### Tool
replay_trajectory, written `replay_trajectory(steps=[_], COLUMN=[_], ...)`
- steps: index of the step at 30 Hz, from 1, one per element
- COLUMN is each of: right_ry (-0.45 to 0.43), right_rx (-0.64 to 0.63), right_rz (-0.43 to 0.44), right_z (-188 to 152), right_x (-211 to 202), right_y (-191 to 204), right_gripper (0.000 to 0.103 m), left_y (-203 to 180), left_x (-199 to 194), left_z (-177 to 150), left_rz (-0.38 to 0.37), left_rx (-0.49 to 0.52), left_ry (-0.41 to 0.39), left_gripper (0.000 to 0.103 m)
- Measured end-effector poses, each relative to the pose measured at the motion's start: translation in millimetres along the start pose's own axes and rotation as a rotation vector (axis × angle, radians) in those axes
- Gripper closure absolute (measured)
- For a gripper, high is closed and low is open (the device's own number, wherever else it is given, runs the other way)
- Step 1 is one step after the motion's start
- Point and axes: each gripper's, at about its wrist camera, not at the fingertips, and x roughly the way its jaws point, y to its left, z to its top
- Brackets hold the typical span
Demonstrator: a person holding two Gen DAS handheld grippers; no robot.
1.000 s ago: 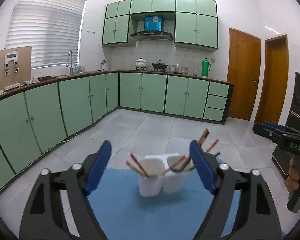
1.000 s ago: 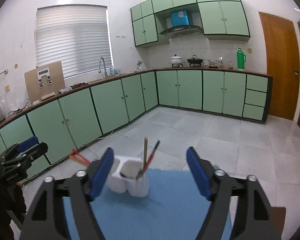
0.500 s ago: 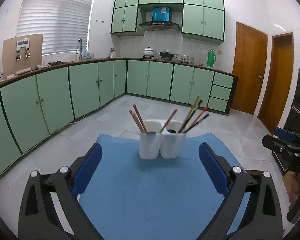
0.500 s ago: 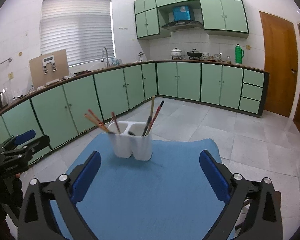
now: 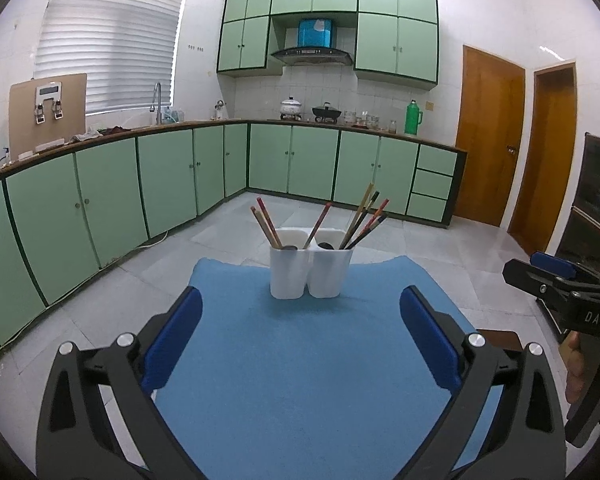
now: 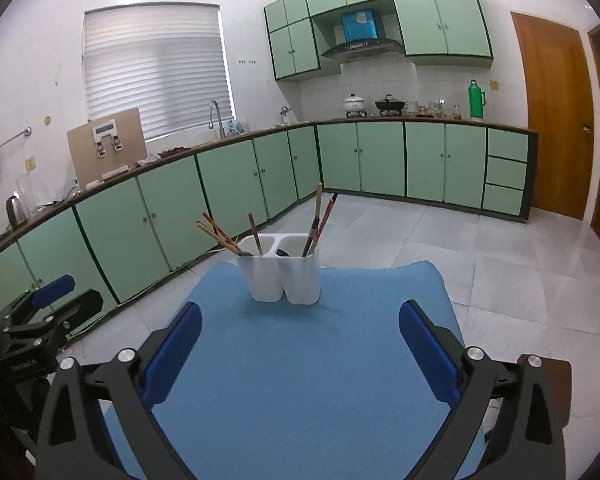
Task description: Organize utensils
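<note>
A white two-compartment utensil holder (image 5: 310, 266) stands upright at the far end of a blue mat (image 5: 300, 380); it also shows in the right wrist view (image 6: 281, 273). Several chopsticks (image 5: 364, 220) lean out of both compartments, red-tipped ones (image 6: 216, 234) on the left side. My left gripper (image 5: 300, 328) is open and empty, well short of the holder. My right gripper (image 6: 300, 336) is open and empty, also short of it. Each gripper appears at the edge of the other's view, the right one (image 5: 560, 284) and the left one (image 6: 44, 312).
The blue mat (image 6: 300, 360) covers a small table with a brown corner (image 6: 556, 376) showing. Tiled floor (image 5: 148, 276) lies beyond. Green kitchen cabinets (image 5: 108, 192) run along the left and back walls. Wooden doors (image 5: 492, 140) stand at the right.
Both grippers have pulled back and away from the holder, which now sits farther ahead. Both stay open and empty.
</note>
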Motion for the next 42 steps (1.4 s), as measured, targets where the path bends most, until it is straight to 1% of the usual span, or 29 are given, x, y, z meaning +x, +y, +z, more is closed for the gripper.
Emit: replay_trajectory(steps=[6,12,23,33,42], right_ry=[-0.047,-0.087,-0.152,-0.170,-0.169], right_rx=[-0.028,-0.045,-0.086,-0.101,-0.102], right_rz=[-0.002,0.016,0.021,0.024,0.022], right_z=[5.9,11.6,18.4,19.7,16.7], right_x=[-21.9,-39.6,-65.6,-74.4,-73.1], right_y=[8.7,18.6,32.7,40.3,41.5], right_gripper=[0.006,0.006,0.006,0.006,0.006], left_y=[-7.6,-14.0,-19.9,-20.8,-22.4], left_x=[-19.8,-37.3,-61.5,-74.4,-77.2], left_z=[9.2,14.3,21.8,22.6,21.9], left_rz=[0.006,0.006,-0.001,0.000,0.001], left_rx=[0.023,0.040,0.051,0.054,0.056], left_ry=[-0.045,-0.088,-0.142,-0.170,-0.170], left_gripper=[0.007,0.007,0.007,0.007,0.007])
